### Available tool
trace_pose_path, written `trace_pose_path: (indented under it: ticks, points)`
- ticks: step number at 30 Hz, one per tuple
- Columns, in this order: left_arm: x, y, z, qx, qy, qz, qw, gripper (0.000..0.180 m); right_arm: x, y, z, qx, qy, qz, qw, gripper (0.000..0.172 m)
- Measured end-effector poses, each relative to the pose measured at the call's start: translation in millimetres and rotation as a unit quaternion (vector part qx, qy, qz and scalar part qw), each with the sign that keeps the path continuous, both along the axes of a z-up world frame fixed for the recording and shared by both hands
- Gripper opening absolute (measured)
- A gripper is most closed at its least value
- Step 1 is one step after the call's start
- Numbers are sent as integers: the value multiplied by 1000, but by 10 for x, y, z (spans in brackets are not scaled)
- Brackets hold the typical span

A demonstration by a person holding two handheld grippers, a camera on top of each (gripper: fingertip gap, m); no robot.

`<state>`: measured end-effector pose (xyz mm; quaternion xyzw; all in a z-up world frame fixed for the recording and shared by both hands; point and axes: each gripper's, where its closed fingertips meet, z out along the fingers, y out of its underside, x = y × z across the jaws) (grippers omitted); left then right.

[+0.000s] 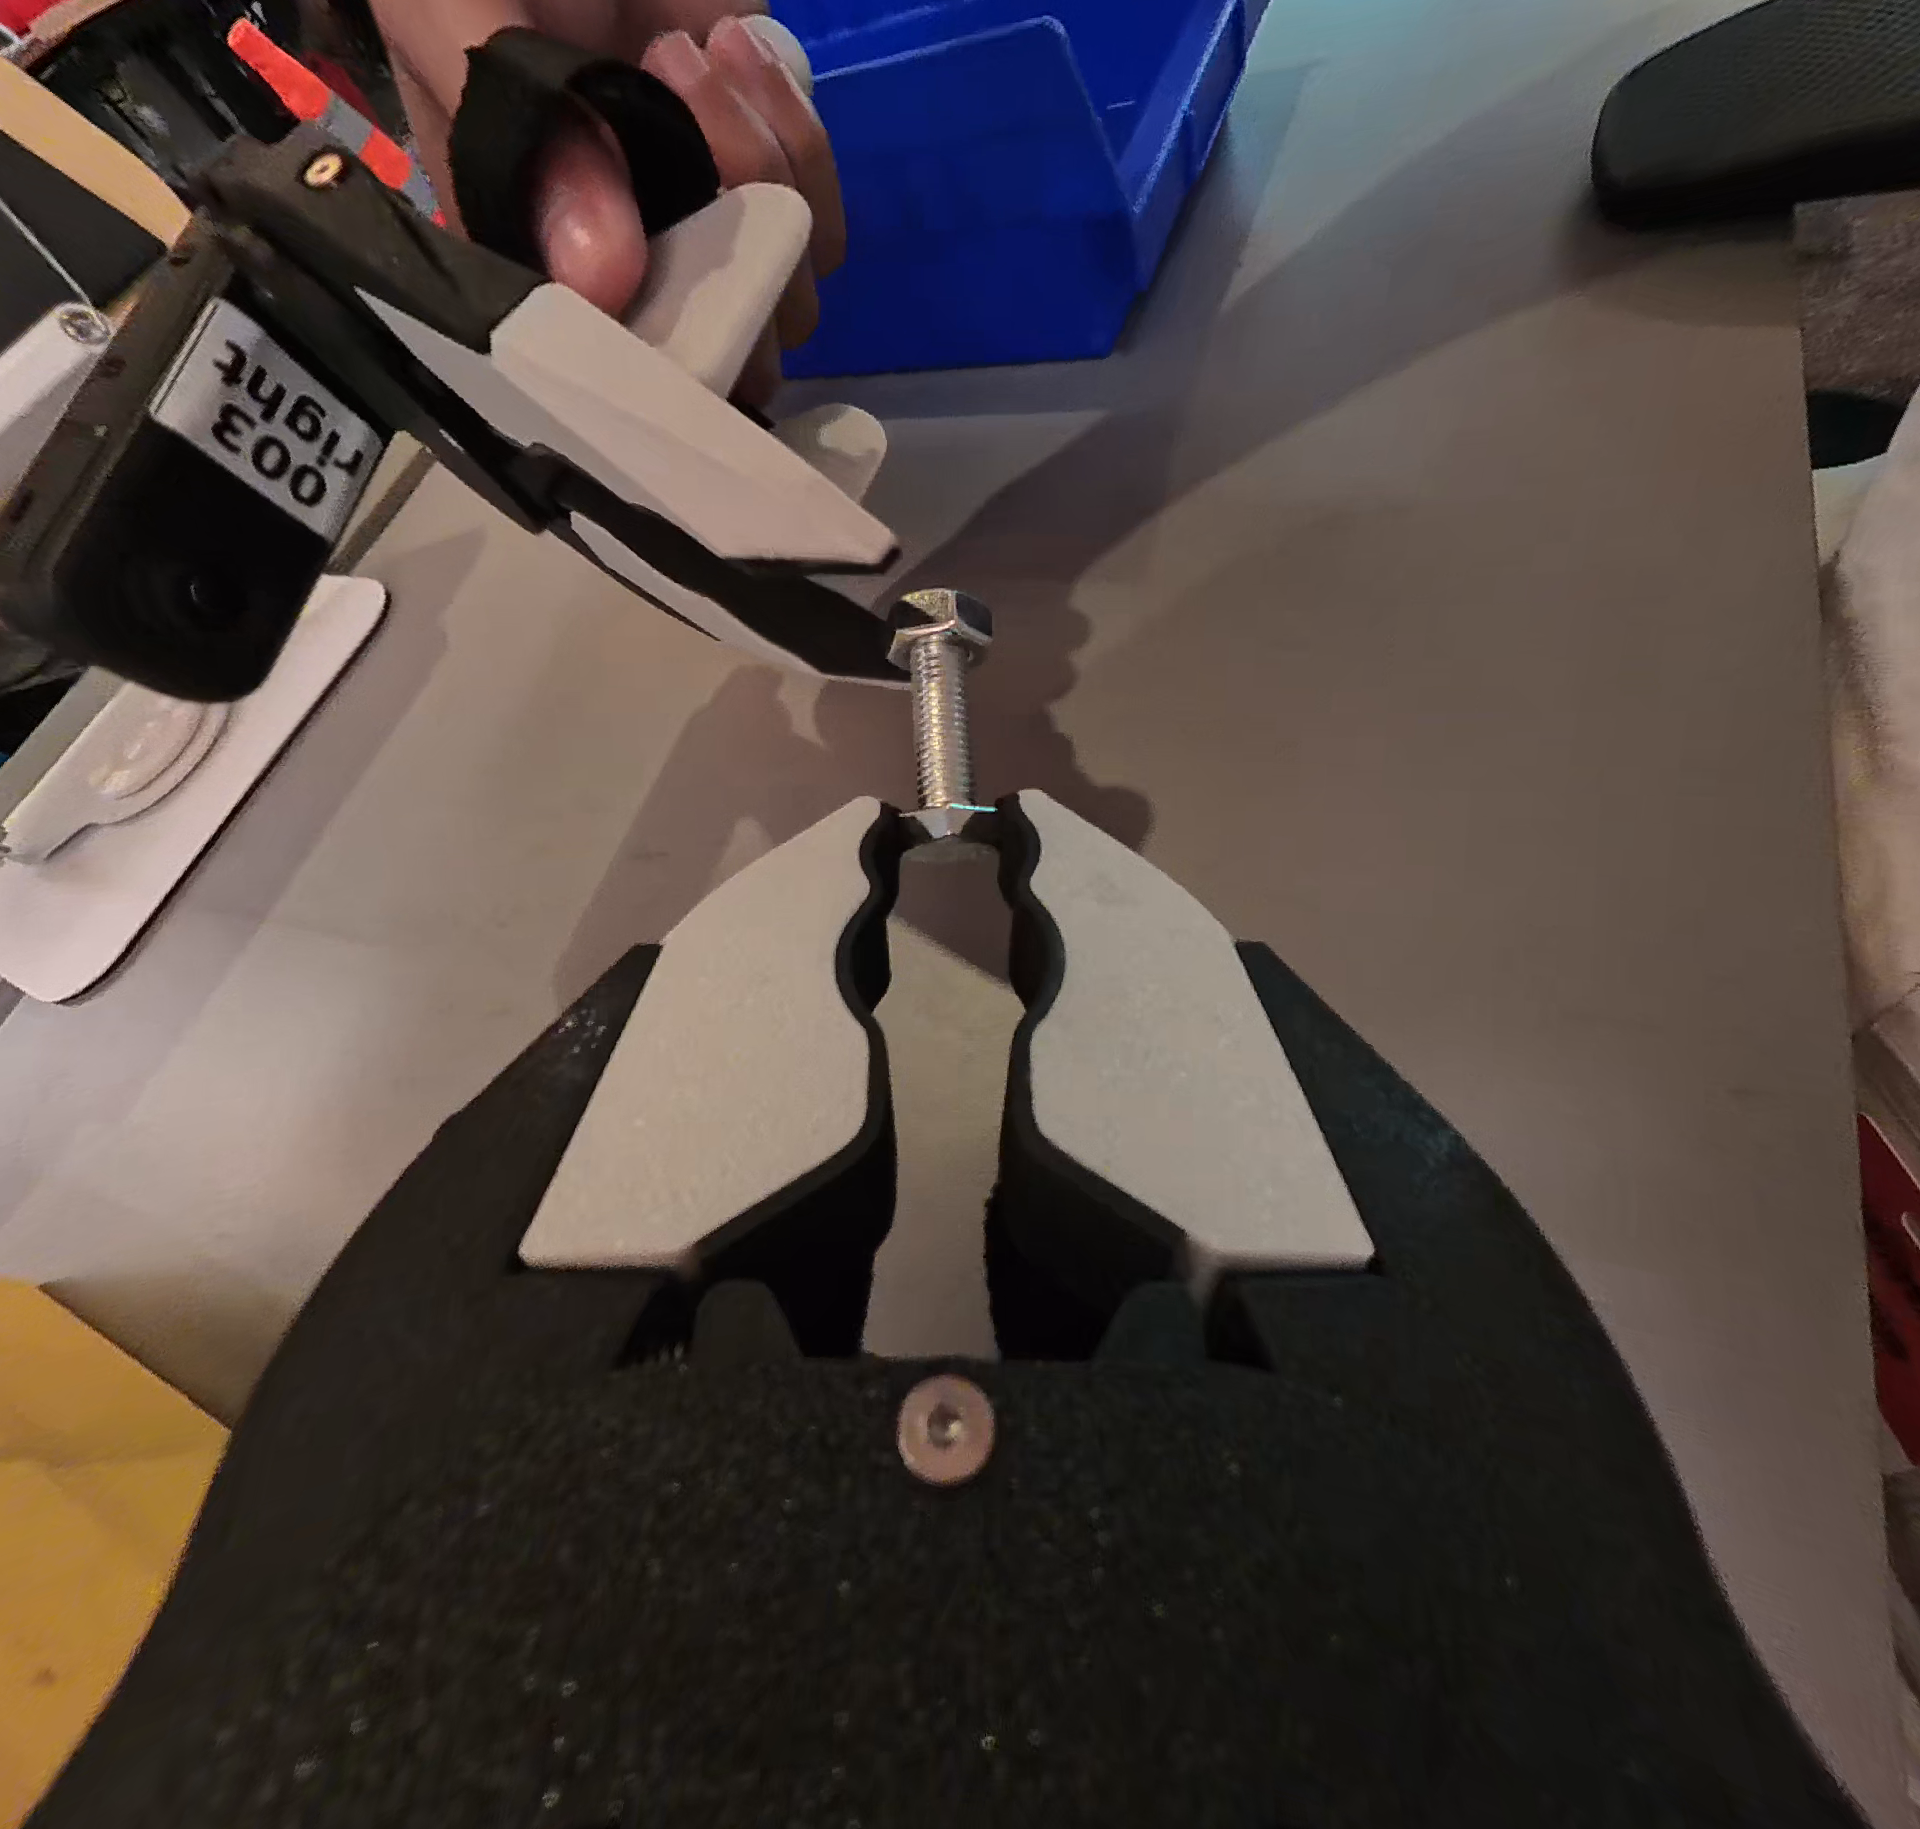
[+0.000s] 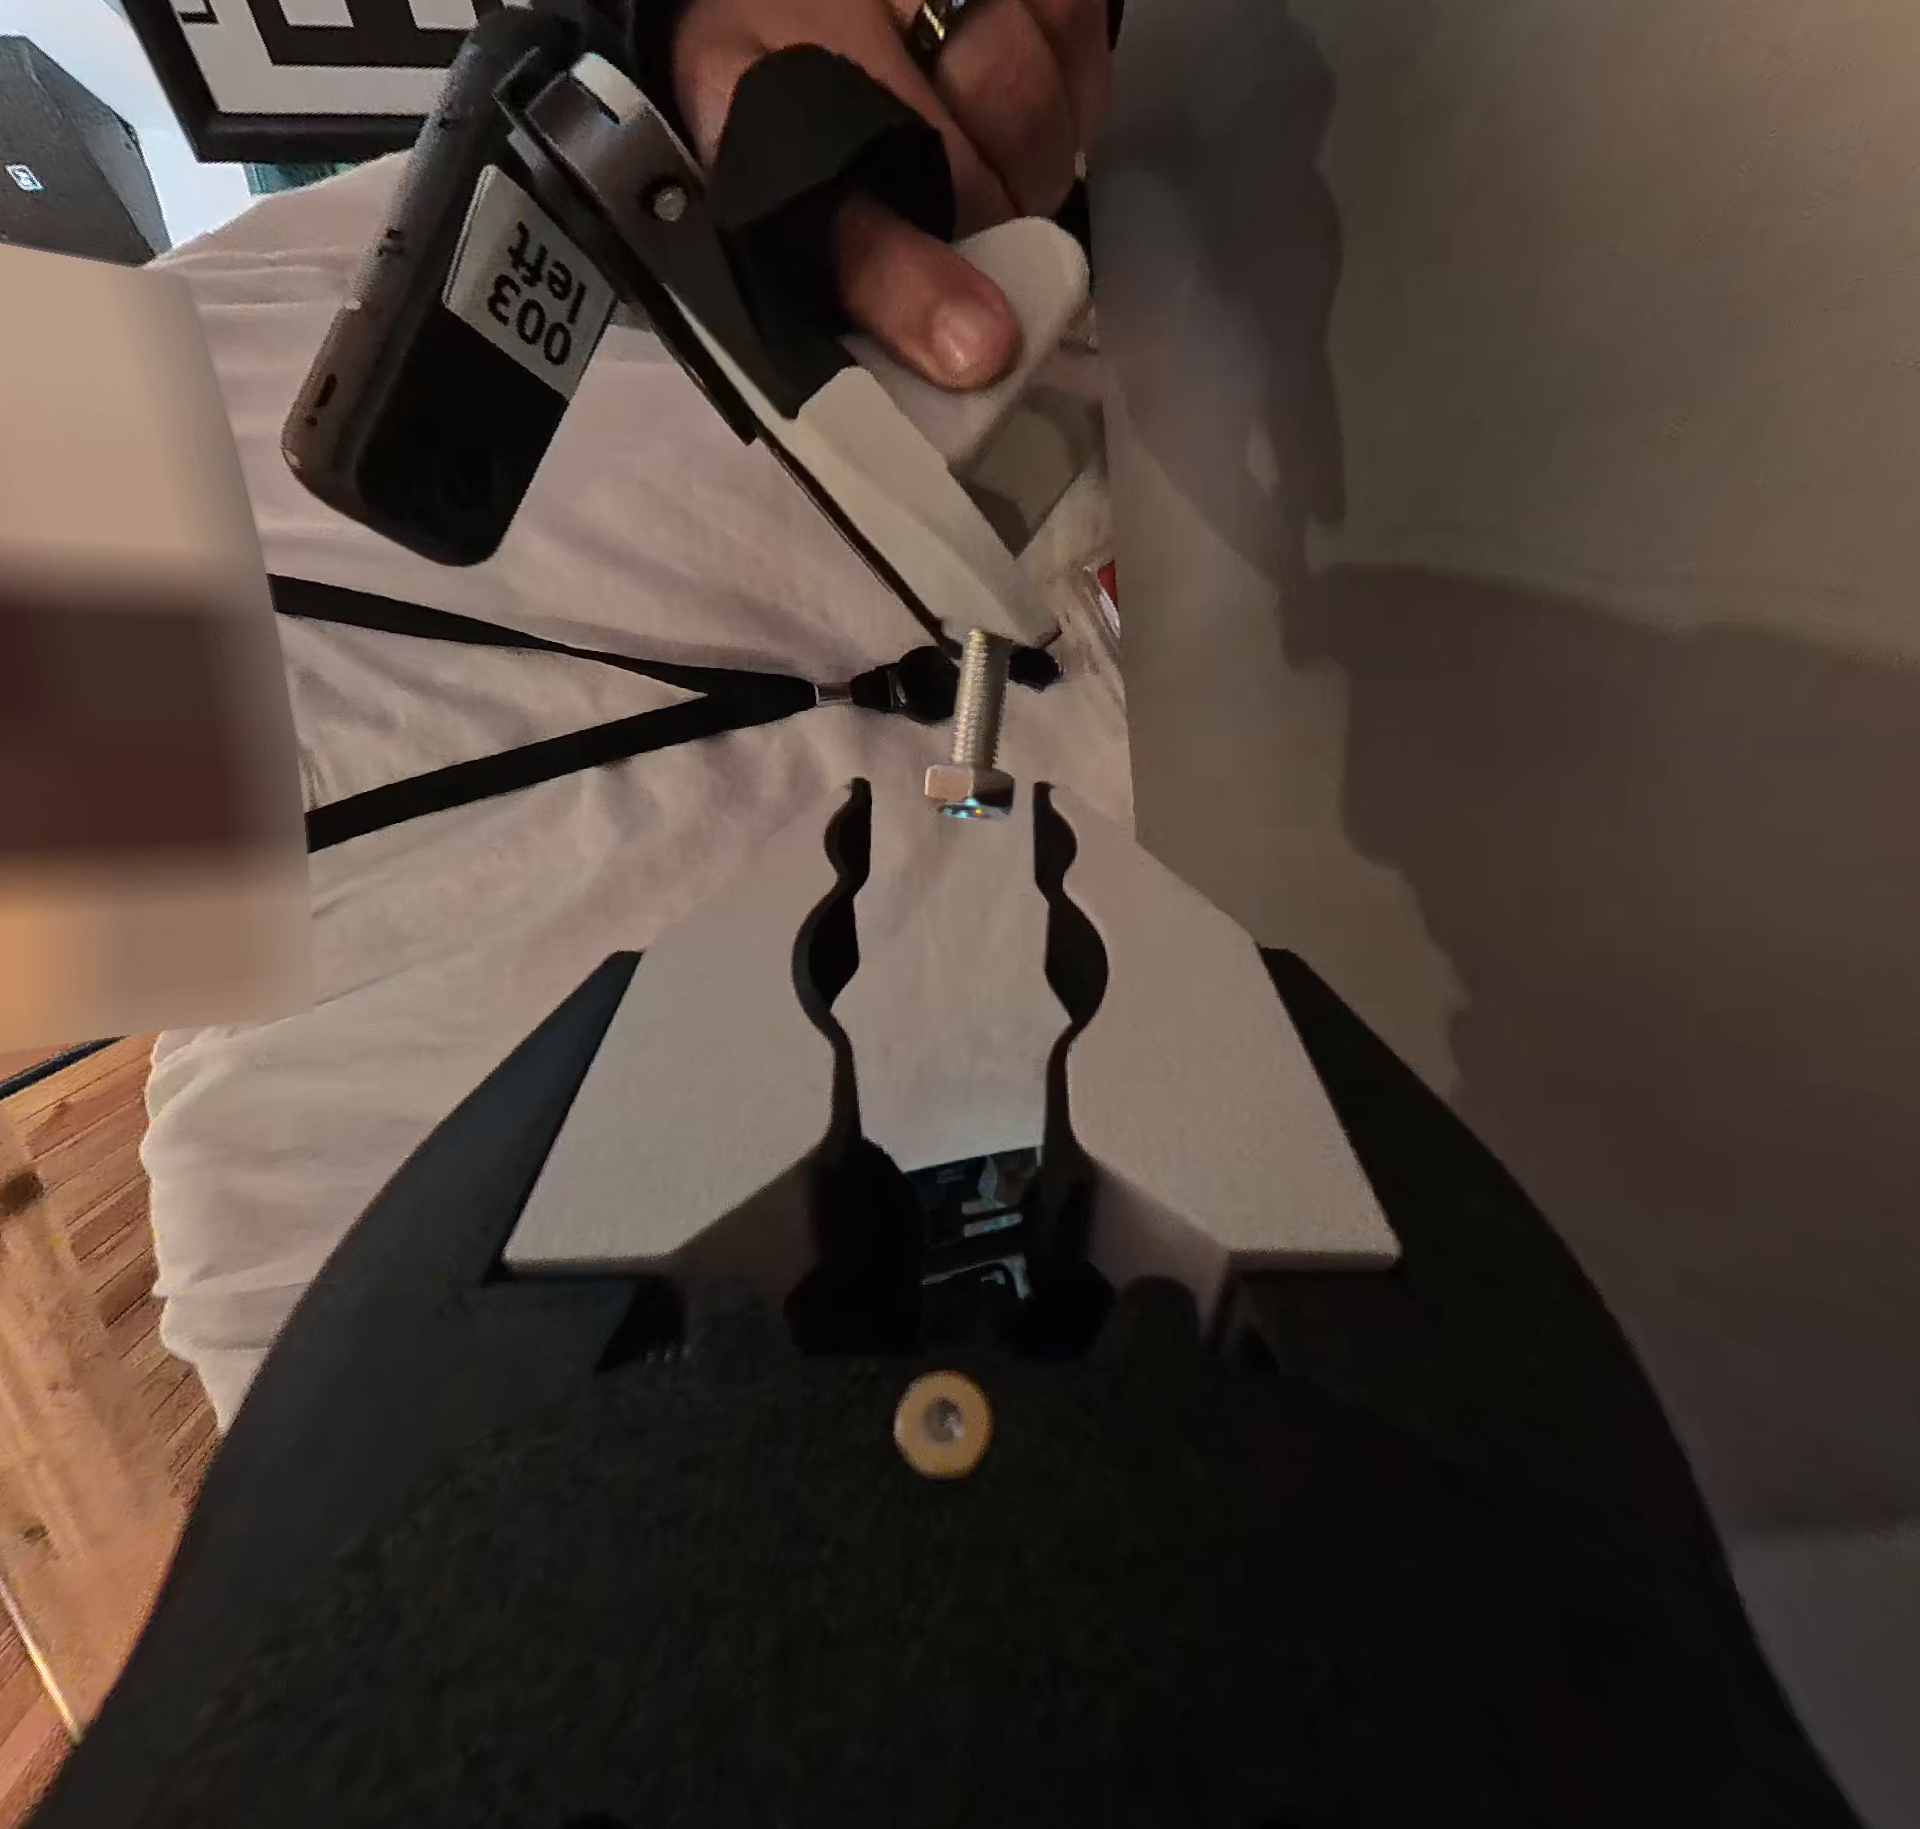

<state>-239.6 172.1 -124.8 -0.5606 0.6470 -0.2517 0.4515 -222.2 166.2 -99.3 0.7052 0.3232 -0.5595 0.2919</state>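
Above a bare grey bench (image 1: 1455, 636), the left tool (image 1: 943, 823) clamps a threaded steel bolt (image 1: 940, 730); the right tool (image 2: 951, 792) stands open around its nut (image 2: 971, 792).

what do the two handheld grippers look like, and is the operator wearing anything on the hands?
Both grippers, left gripper and right gripper, match: textured black bodies with a round screw, pale grey fingers lined with wavy black pads. Each carries a black camera block bearing a white sticker. Black fabric straps loop the index fingers; one hand wears a dark ring.
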Motion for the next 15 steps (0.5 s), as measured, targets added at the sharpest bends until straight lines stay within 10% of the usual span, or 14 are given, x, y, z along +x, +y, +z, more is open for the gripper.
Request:
trace_pose_path:
  ticks: [10,15]
  points:
    - [-69,156,237,-77,-82,31,993,18,-15,332,198,146,91,-96,980,37]
    - [-146,247,626,-161,-204,33,965,18,-140,655,752,417,249,-302,820,47]
